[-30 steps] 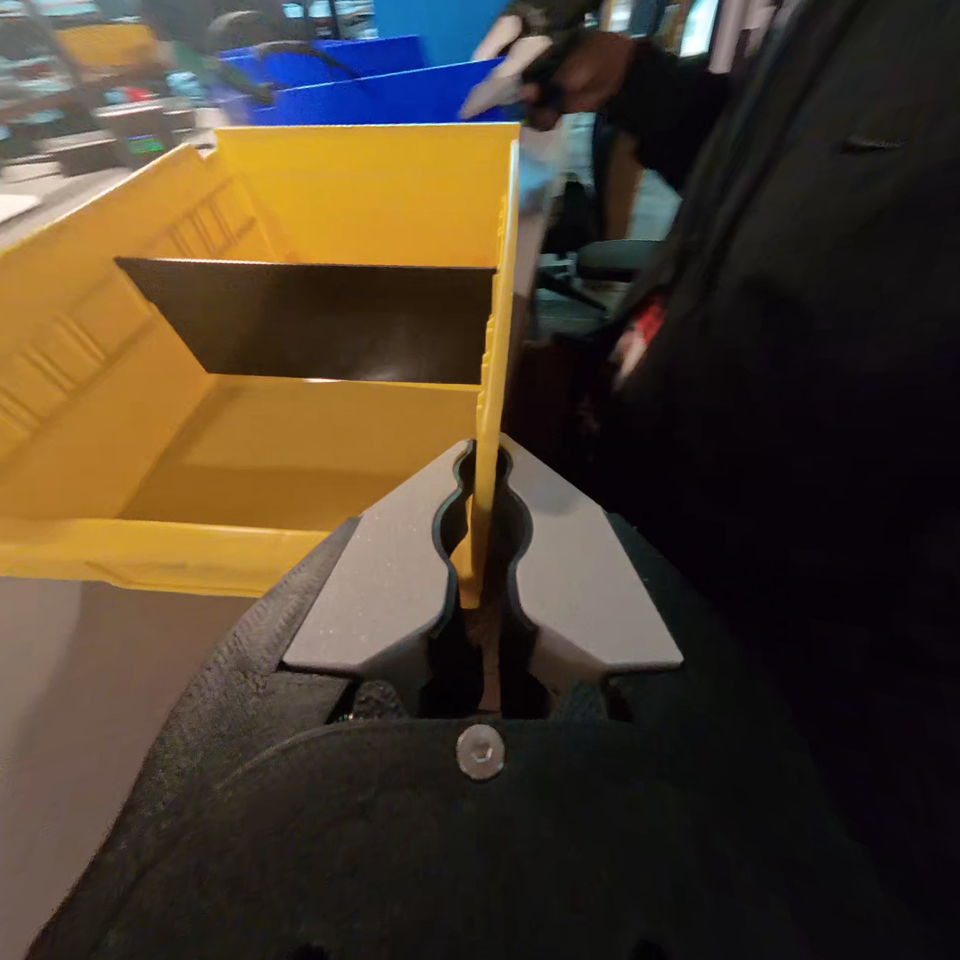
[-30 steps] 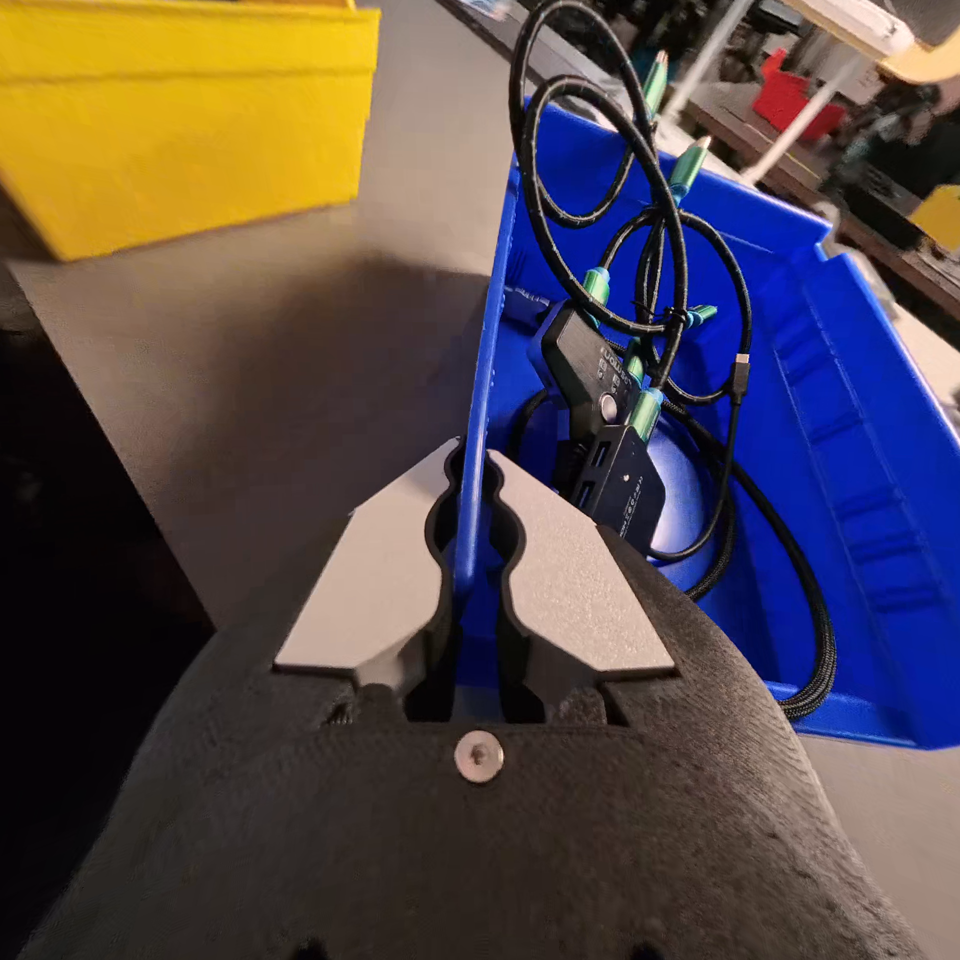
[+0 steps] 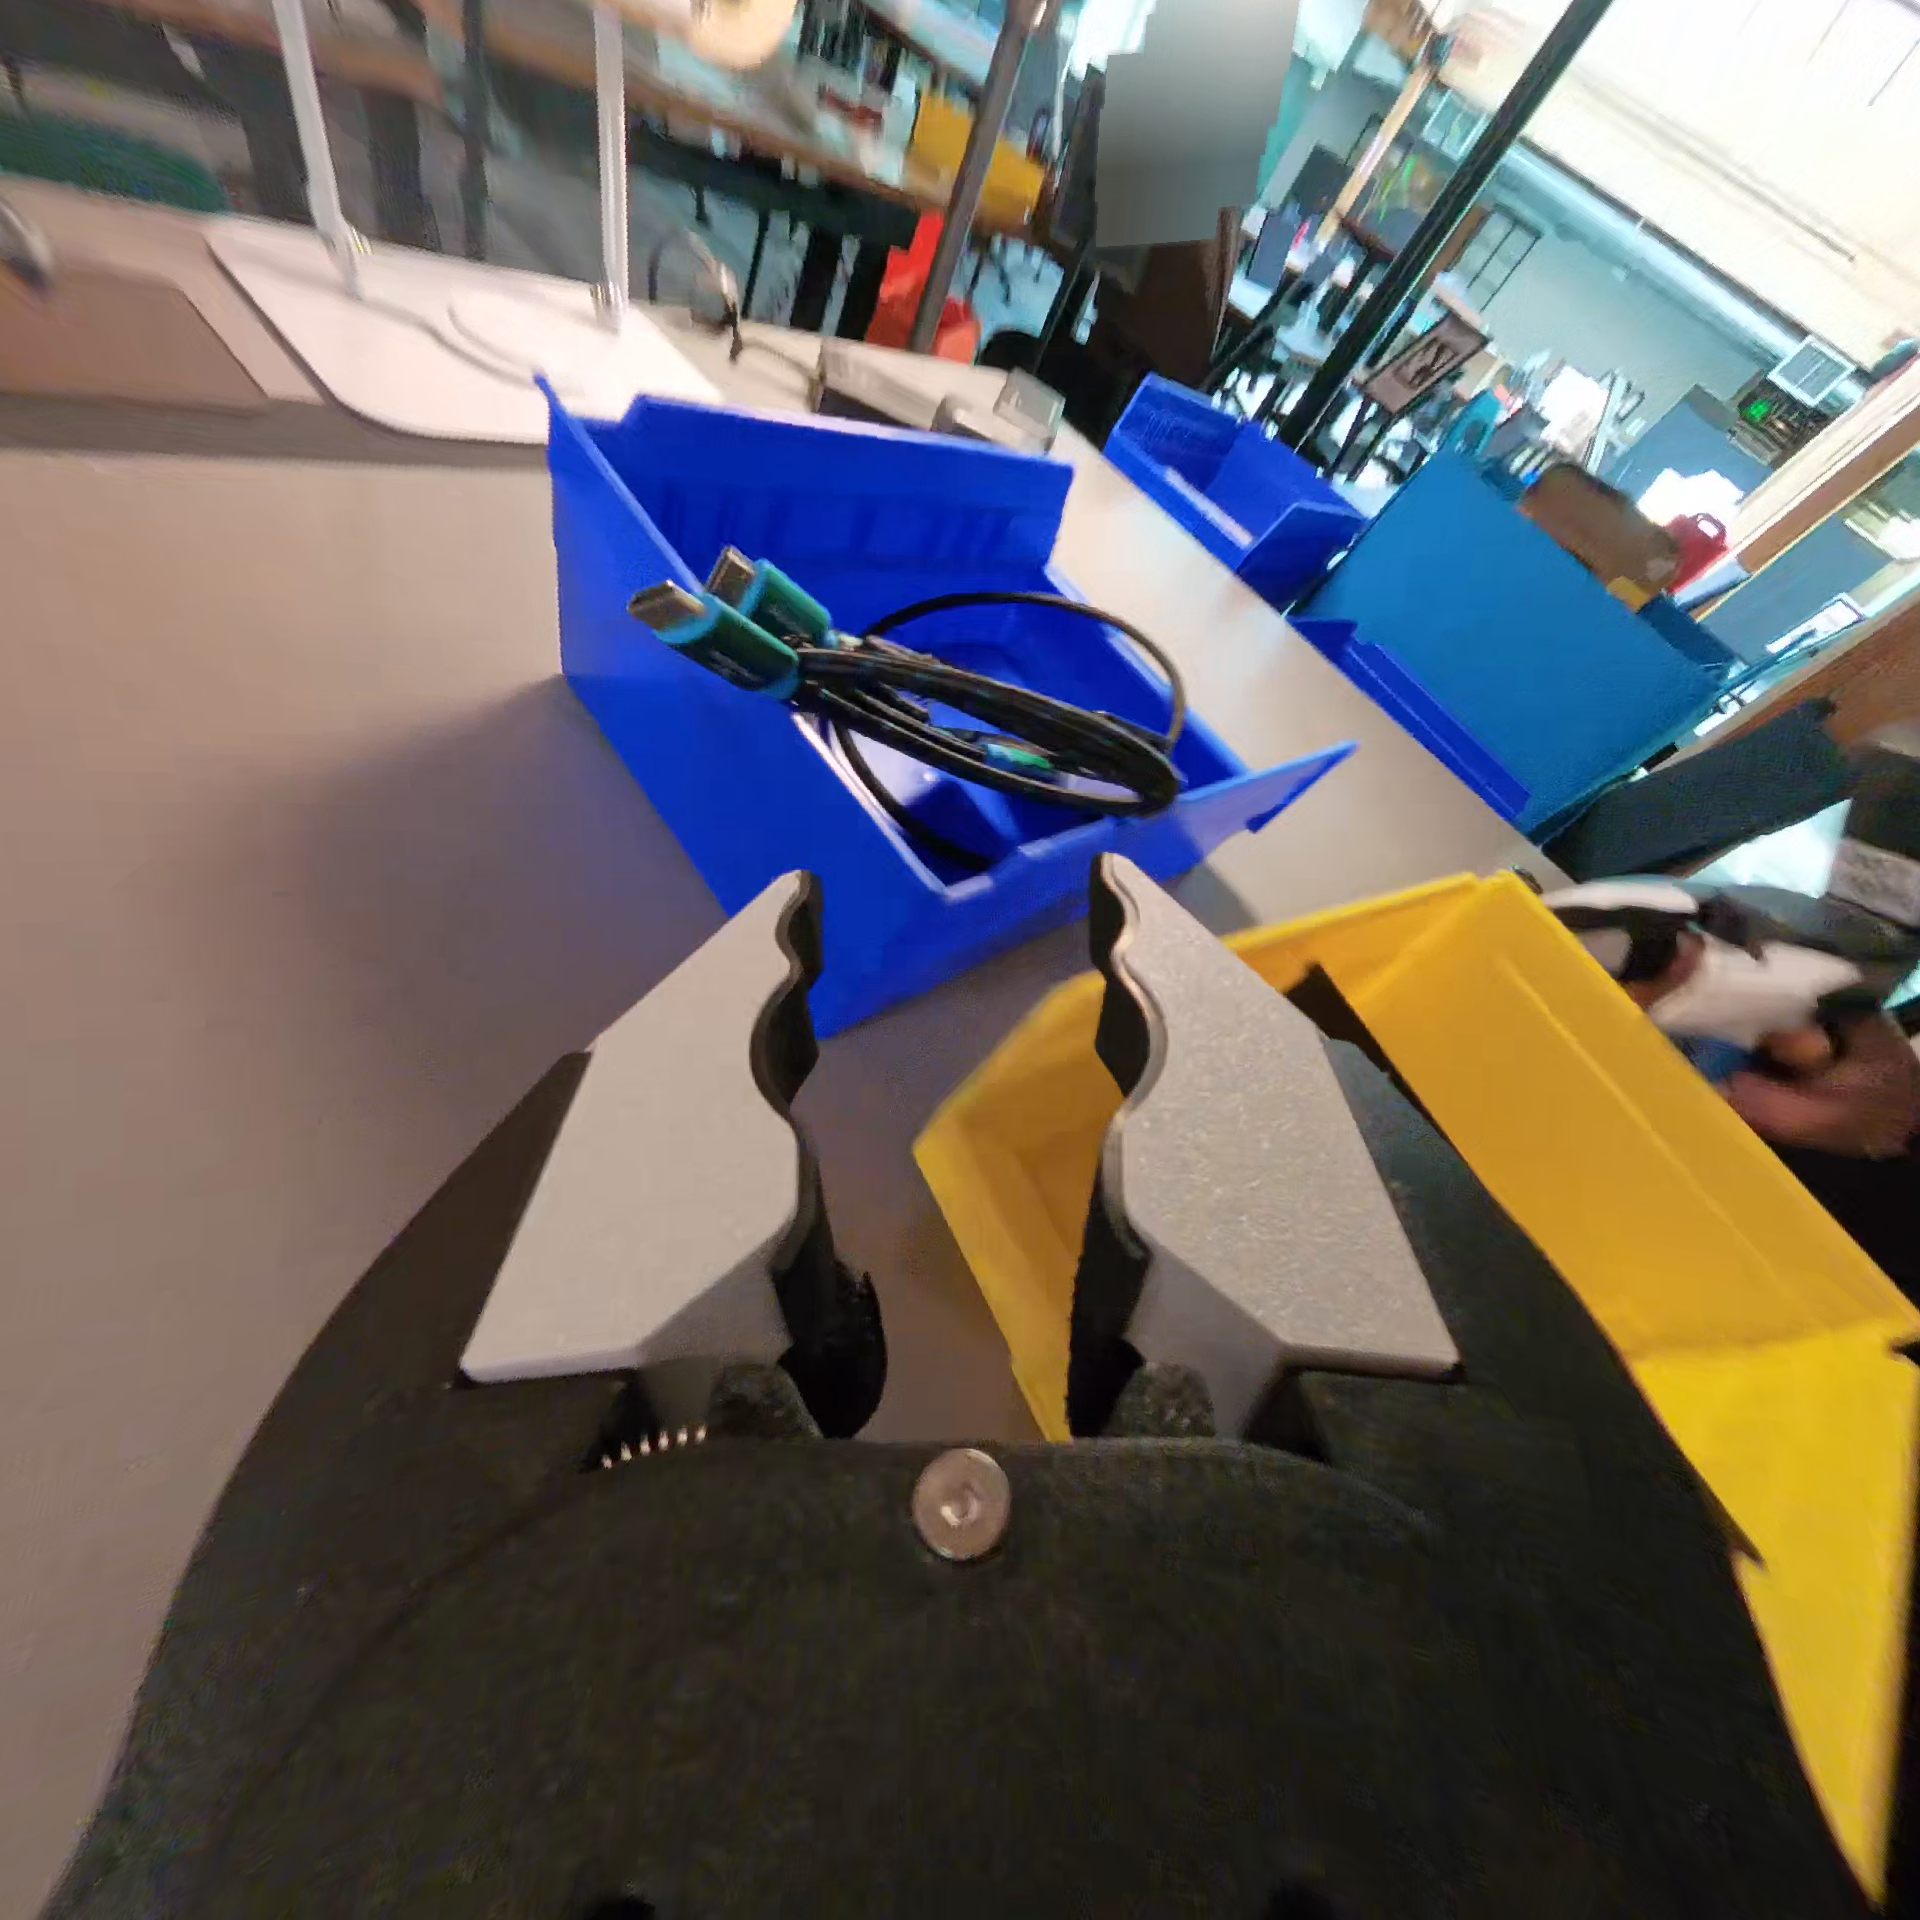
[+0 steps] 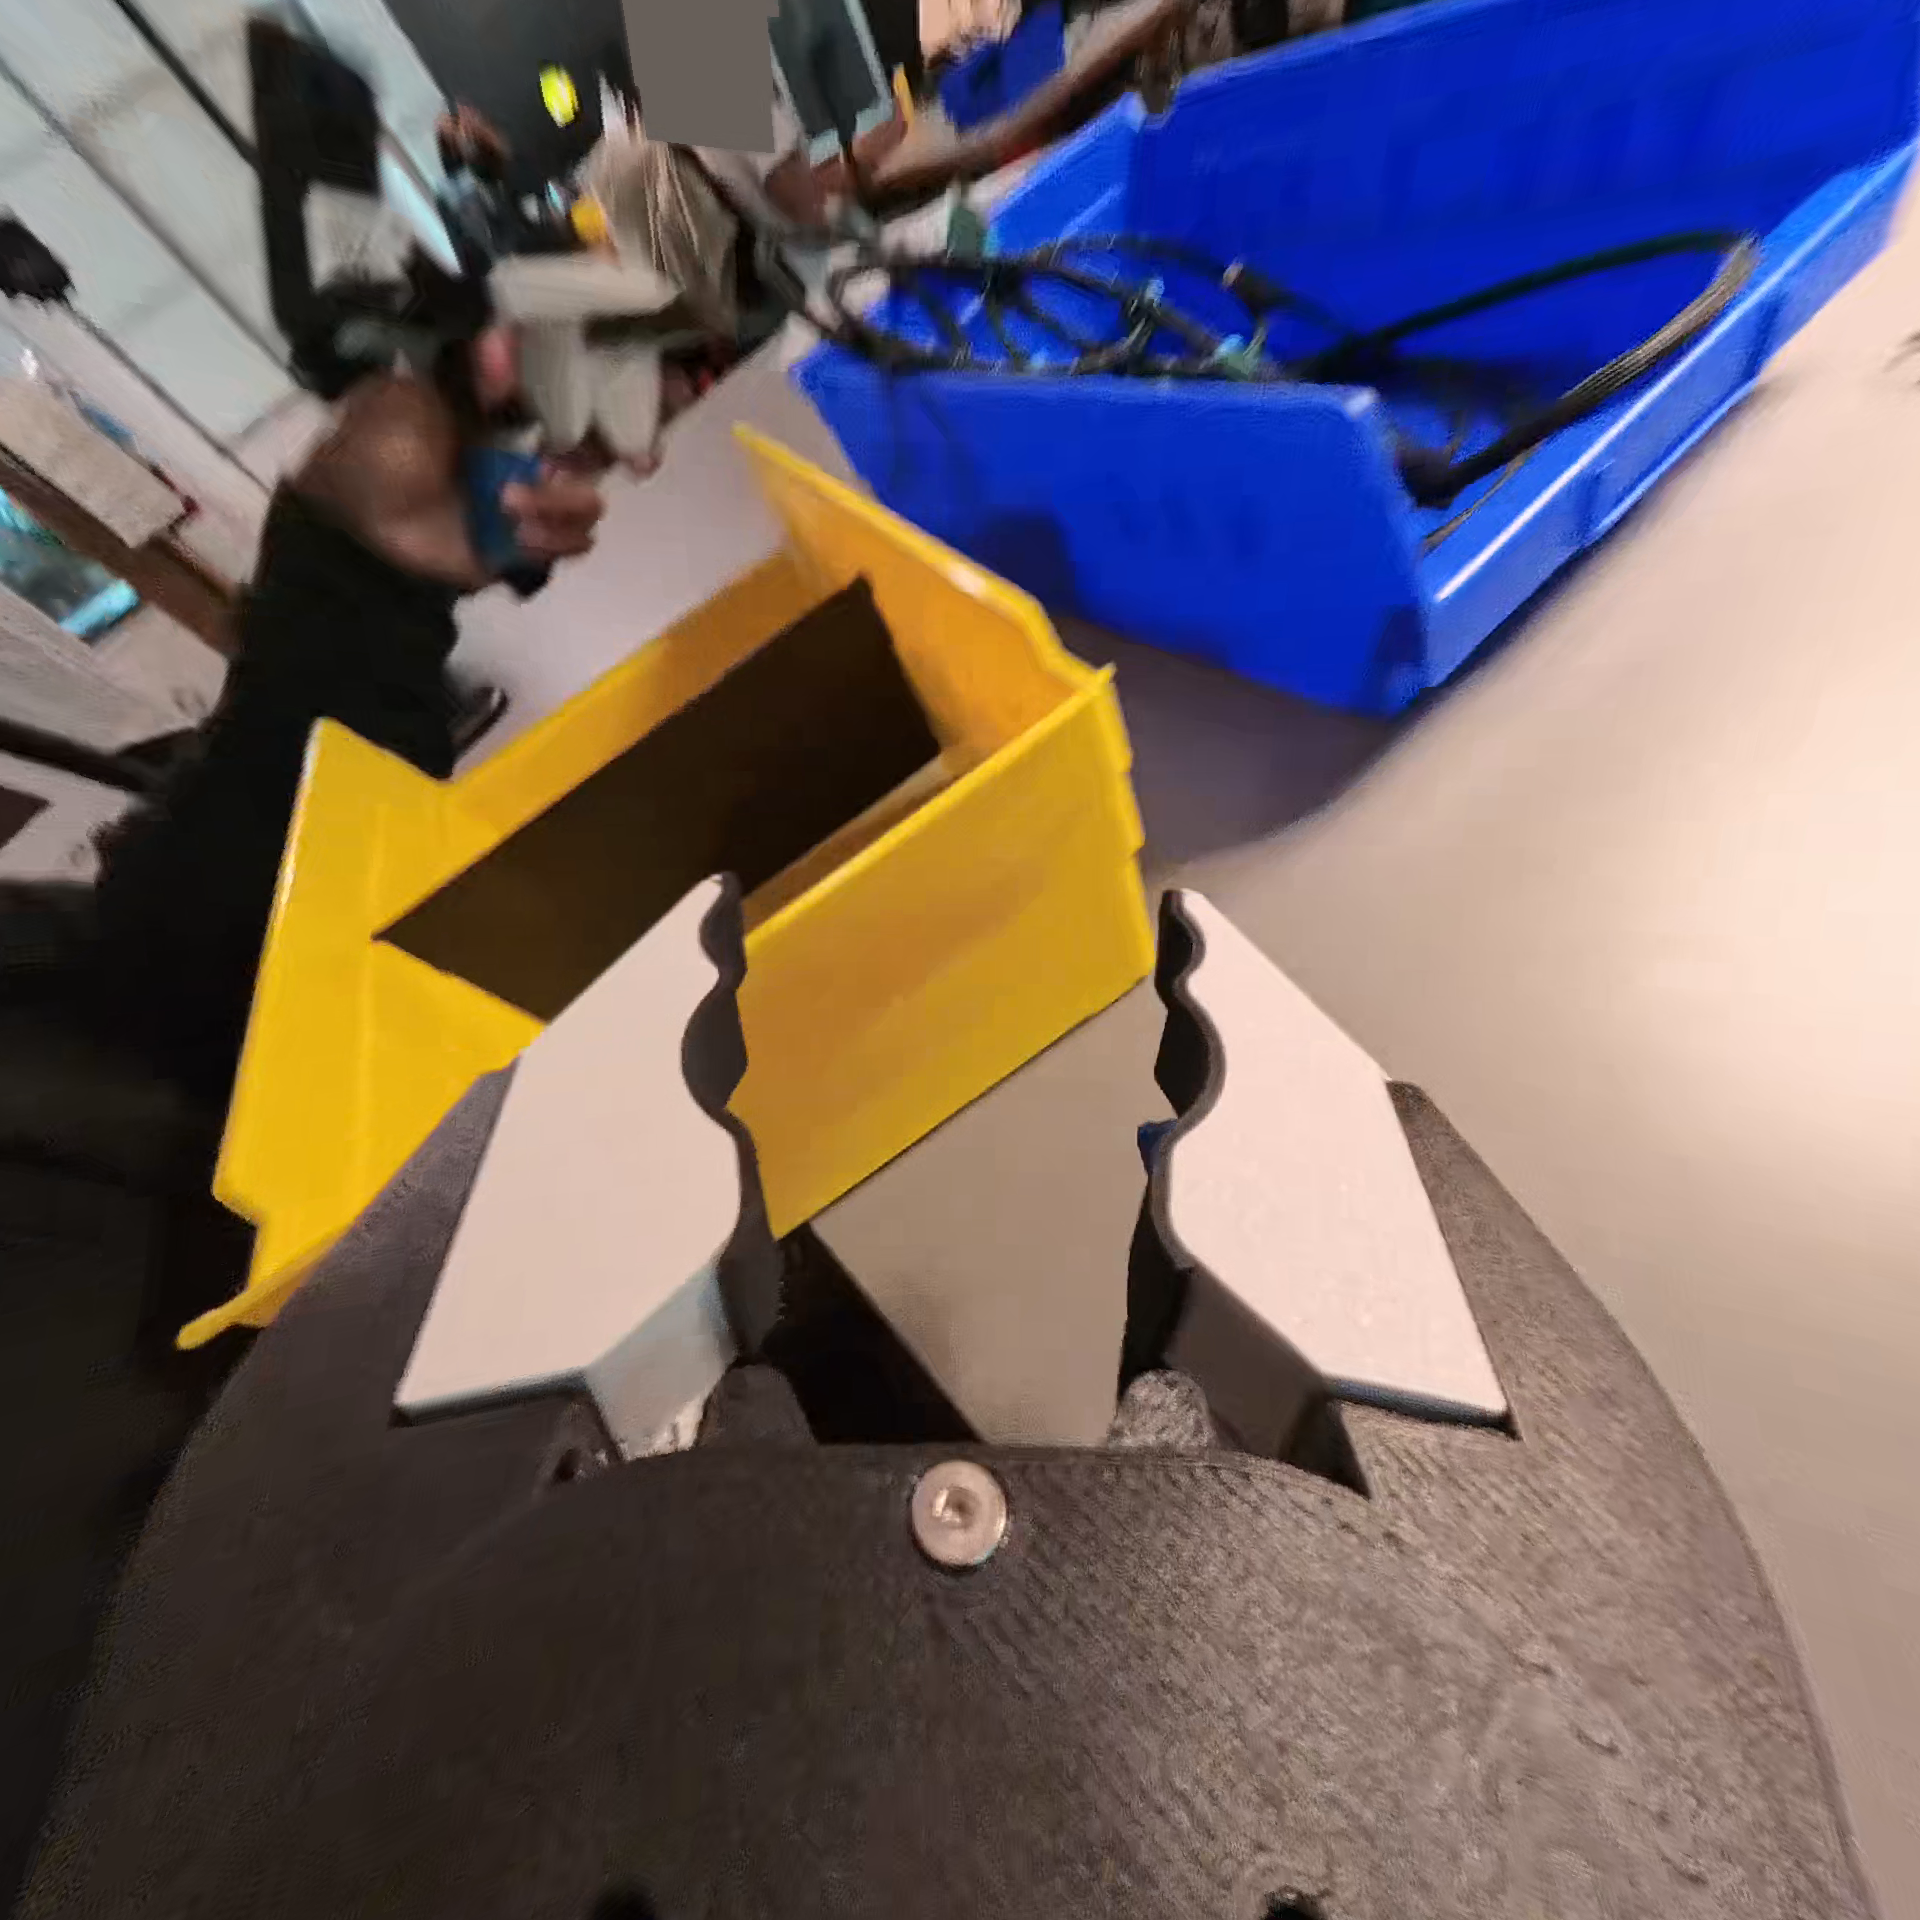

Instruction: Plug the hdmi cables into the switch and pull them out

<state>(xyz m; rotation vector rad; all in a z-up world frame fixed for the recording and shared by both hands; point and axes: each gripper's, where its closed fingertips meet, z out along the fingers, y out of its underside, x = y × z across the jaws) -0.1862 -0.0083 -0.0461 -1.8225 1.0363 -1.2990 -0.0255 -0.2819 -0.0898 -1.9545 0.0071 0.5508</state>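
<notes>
We judge task at very start: no cable plugged yet, none in hand.
Left gripper (image 3: 951,977): jaws wide apart, nothing between.
Right gripper (image 4: 951,992): jaws wide apart too, nothing held.
HDMI cables (image 3: 935,686) lie coiled in blue bin (image 3: 727,769), two teal plugs poke over its wall.
Yellow bin (image 3: 1538,1122) stands just beside, black divider inside.
Left to do, we think: take out cables and switch, plug, pull out.
Switch: we cannot find it, probably under coil.
Right view is blurred; bin content there is only dark tangle.

Coiled black HDMI cables (image 3: 997,717) in blue bin (image 3: 727,769)
</notes>
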